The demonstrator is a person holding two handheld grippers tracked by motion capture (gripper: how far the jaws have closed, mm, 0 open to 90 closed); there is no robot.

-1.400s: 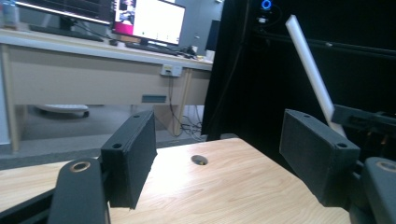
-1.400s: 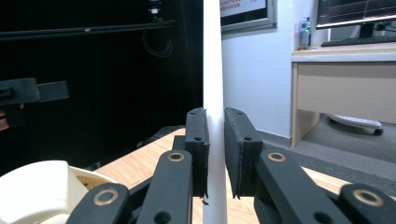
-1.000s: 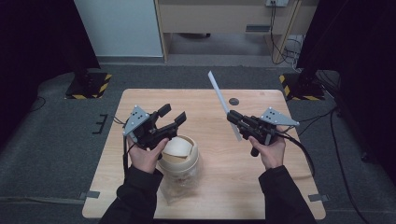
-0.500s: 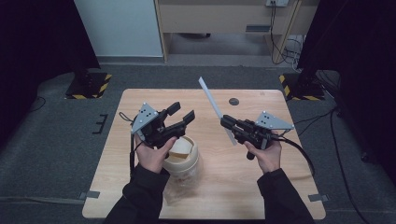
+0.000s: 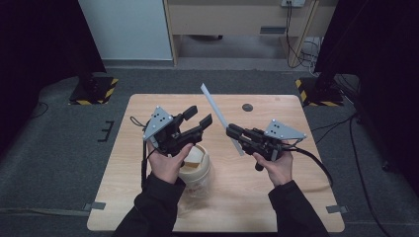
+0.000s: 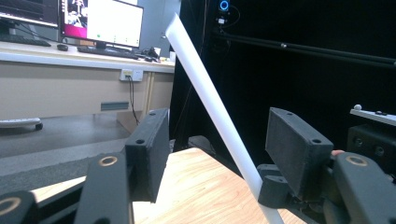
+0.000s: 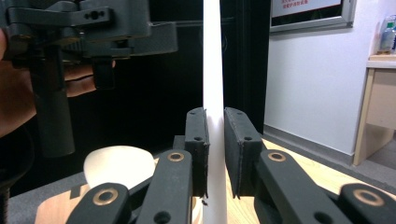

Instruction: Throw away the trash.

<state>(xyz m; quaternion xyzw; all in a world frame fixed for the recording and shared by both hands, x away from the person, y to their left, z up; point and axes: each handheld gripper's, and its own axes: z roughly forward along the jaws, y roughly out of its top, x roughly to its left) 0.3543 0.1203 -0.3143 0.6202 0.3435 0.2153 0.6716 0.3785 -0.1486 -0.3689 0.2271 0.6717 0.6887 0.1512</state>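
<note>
My right gripper [image 5: 230,131] is clamped on a white strip [image 5: 217,114]; in the right gripper view both pads press flat on the strip [image 7: 214,84], which runs straight up between them. From above, the strip slants up and away from my right jaws toward the far side of the table [image 5: 276,207], its free end raised in the air.

My left gripper [image 5: 198,116] is held above the table, its jaws apart and just now closing in (nothing pinched yet). In the left gripper view the strip [image 6: 205,98] crosses the gap between my two pads on a diagonal, nearer the right-hand pad; I cannot tell whether it touches that pad.

A cream jar [image 5: 196,165] stands on the table below my left hand [image 5: 167,163], partly covered by it. In the right gripper view the jar [image 7: 119,169] shows low, to the left of my right jaws, with the left gripper [image 7: 135,44] above it.

A small dark disc [image 5: 247,107] lies near the table's far edge, well apart from both grippers.
</note>
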